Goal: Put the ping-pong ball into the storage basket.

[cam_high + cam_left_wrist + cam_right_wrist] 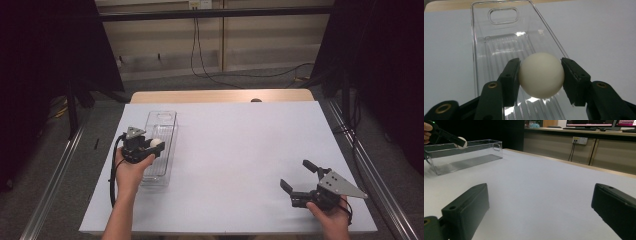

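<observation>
A white ball (541,74) sits clamped between the black jaws of my left gripper (154,145), held over a long clear plastic bin (161,161) at the table's left. In the left gripper view the bin's ribbed floor (506,50) lies right below the ball. The ball (156,143) shows in the high view above the bin's middle. My right gripper (297,175) rests near the front right of the table, its jaws spread wide with nothing between them. Far off in the right gripper view stand the bin (469,155) and the held ball (462,142).
White sheet (235,150) covers the table; a wooden edge (220,96) shows at the back. Dark curtains flank both sides, and cables run on the floor behind. A metal rail (365,165) runs along the right side.
</observation>
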Tool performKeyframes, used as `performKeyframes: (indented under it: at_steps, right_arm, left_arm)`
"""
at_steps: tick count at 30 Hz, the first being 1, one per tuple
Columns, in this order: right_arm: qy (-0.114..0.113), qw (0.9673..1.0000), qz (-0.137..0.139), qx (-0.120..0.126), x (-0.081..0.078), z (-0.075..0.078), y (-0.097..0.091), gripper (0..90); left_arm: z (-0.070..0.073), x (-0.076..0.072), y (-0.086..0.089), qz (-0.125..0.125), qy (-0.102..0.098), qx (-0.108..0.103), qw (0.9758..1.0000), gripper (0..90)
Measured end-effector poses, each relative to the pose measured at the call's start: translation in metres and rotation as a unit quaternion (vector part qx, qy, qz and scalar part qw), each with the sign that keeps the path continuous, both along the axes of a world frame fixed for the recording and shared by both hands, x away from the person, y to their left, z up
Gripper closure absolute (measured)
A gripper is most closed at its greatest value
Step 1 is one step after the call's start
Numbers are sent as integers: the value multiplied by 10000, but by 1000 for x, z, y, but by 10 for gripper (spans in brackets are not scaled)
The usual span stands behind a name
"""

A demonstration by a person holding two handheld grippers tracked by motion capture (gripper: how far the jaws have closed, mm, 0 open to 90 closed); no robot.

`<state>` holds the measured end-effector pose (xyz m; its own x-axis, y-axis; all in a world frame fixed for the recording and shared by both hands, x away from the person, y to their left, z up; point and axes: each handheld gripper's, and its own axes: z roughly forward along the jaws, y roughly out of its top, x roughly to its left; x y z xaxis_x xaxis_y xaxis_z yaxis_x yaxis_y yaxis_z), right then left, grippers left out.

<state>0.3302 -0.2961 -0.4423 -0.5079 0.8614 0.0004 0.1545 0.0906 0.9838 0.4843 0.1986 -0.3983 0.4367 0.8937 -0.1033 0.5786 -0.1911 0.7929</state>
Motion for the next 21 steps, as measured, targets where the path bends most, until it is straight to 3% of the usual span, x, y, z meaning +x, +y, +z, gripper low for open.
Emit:
performKeyframes:
  at_steps: [10, 21]
  right_arm:
    - [20, 10000, -10, 37, 0, 0, -1, 8]
    - [11, 10000, -17, 19, 0, 0, 0, 8]
  left_arm:
    - [-2, -2, -1, 28, 5, -63, 10000, 509]
    - [-3, -3, 4, 47, -1, 21, 10000, 508]
